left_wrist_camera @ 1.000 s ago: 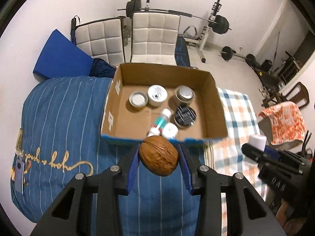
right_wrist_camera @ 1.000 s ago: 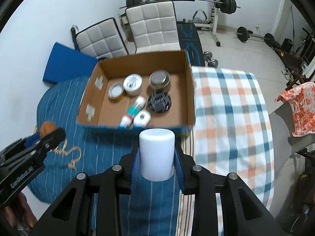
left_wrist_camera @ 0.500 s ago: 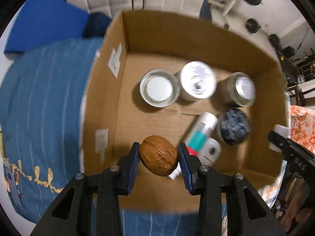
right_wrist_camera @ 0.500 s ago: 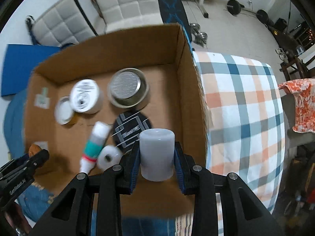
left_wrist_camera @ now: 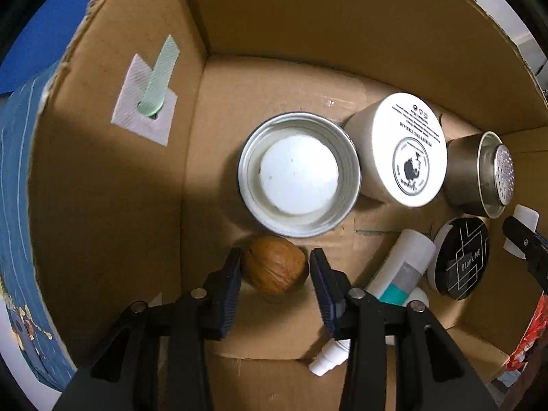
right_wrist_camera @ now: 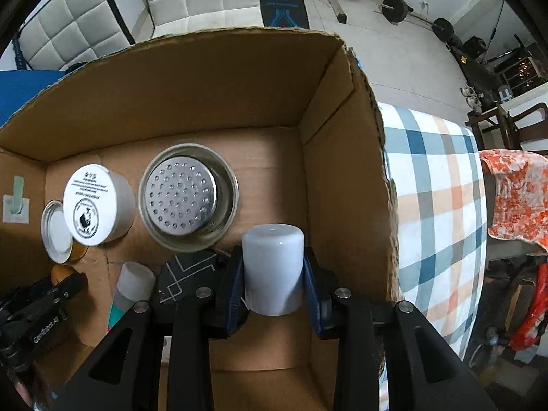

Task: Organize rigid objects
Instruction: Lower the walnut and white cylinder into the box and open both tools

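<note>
My left gripper (left_wrist_camera: pixel 275 269) is inside the cardboard box (left_wrist_camera: pixel 113 178), low over its floor near the left wall. A brown walnut (left_wrist_camera: pixel 274 264) sits between its pads; the left pad touches it and a thin gap shows at the right pad. My right gripper (right_wrist_camera: pixel 273 274) is shut on a white cylinder (right_wrist_camera: pixel 273 267), held low in the box's right front corner by the right wall (right_wrist_camera: pixel 346 178). The left gripper also shows in the right wrist view (right_wrist_camera: pixel 65 282), at the lower left.
In the box stand an open tin lid (left_wrist_camera: pixel 298 174), a white cream jar (left_wrist_camera: pixel 400 157), a perforated steel cup (right_wrist_camera: pixel 187 197), a black round compact (left_wrist_camera: pixel 460 262) and a lying white-teal tube (left_wrist_camera: pixel 397 274). A checked blanket (right_wrist_camera: pixel 435 205) lies right of the box.
Both grippers have dropped from above the bed into the box. The walnut is down near the floor by the tin lid; the white cylinder is down in the right front corner.
</note>
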Demonstrator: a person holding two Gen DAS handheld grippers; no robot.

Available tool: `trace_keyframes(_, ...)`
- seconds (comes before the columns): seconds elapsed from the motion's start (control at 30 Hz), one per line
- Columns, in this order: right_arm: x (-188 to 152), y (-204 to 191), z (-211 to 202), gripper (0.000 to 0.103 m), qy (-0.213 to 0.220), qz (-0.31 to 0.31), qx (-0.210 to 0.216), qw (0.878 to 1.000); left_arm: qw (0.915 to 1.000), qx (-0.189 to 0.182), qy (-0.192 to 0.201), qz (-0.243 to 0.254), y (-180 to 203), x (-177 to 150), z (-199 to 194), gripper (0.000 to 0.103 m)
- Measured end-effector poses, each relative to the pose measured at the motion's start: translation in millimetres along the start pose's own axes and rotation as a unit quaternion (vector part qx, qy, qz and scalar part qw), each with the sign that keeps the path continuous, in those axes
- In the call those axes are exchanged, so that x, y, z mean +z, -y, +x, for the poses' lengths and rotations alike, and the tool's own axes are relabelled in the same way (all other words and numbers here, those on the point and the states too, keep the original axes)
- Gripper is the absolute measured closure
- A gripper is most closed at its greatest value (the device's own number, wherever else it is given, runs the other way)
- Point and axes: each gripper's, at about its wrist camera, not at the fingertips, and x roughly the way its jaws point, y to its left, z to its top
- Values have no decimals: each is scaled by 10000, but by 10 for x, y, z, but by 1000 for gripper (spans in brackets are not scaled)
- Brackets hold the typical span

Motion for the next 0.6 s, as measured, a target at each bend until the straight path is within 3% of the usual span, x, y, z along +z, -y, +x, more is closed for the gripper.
trace_keyframes(0.27, 19, -5, 15, 64, -122, -58, 91, 9999, 9998, -159, -68, -86, -17, -22, -70, 47)
trace_keyframes(0.33, -2, 2, 4, 60, -152, -20, 137, 9998, 9999, -161, -26, -44, -7, -41, -130, 43)
trace_keyframes(0.43, -75, -8, -55, 45, -115, -27, 179, 9998, 9997, -167, 168, 35, 35, -103, -287, 36)
trace_keyframes(0.53, -167, -34, -122, 41, -75, -113, 181, 9997, 9992, -237, 317, 67, 87, -182, -397, 26)
trace_keyframes(0.6, -238, -44, -172, 29, -61, -159, 235, 9996, 9990, -193, 381, 129, 128, -235, -454, 15)
